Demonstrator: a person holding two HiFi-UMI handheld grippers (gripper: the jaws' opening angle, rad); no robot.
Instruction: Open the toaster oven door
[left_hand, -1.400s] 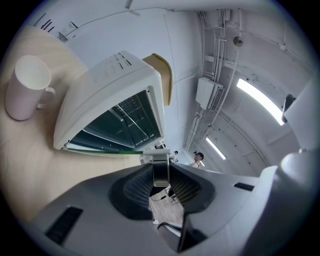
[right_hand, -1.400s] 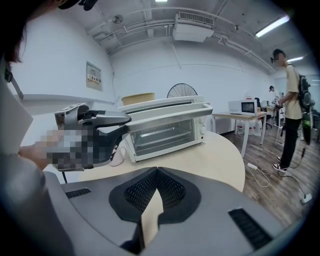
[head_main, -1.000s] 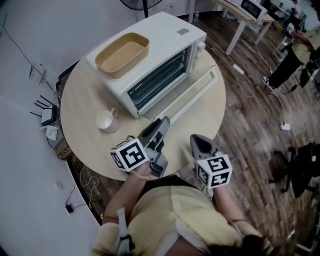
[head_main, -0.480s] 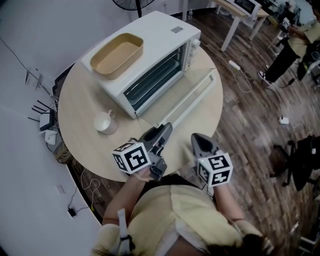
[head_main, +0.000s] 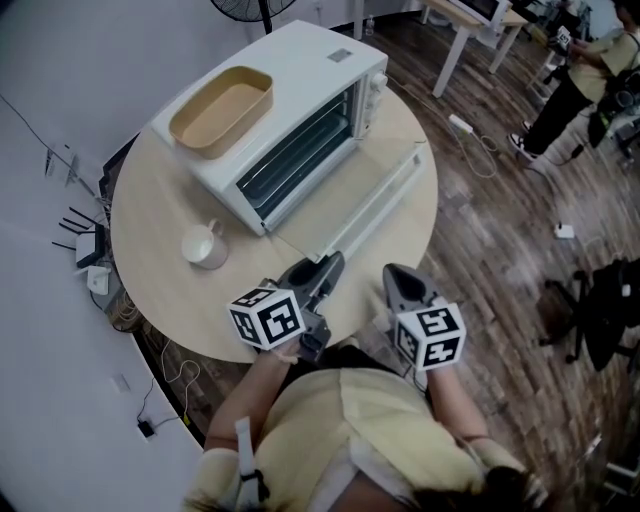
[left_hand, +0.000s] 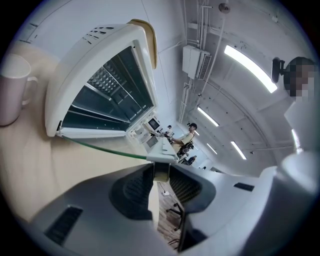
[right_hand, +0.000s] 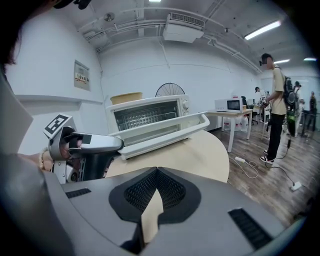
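The left hand-held gripper (head_main: 325, 266) has sunk a little toward the near rim of the table (head_main: 150, 200) and rolled slightly since a second ago. The door (head_main: 335, 190) lies as flat as it did then, and the right hand-held gripper (head_main: 396, 277) has kept its place.

The oven (head_main: 300, 80) stands at 12 o'clock on the round table, its mouth facing 4 o'clock. Its door is folded fully down and lies level over the tabletop in front of it.

At 6 o'clock, the left jaws are clamped on the near end of the handle (head_main: 385, 197). The right hand-held gripper is at 5 o'clock, just off the rim, with its jaws together and nothing between them.

A tan tray (head_main: 220, 110) sits on the oven's top. A white mug (head_main: 203, 245) stands upright at 9 o'clock, near the oven's corner.
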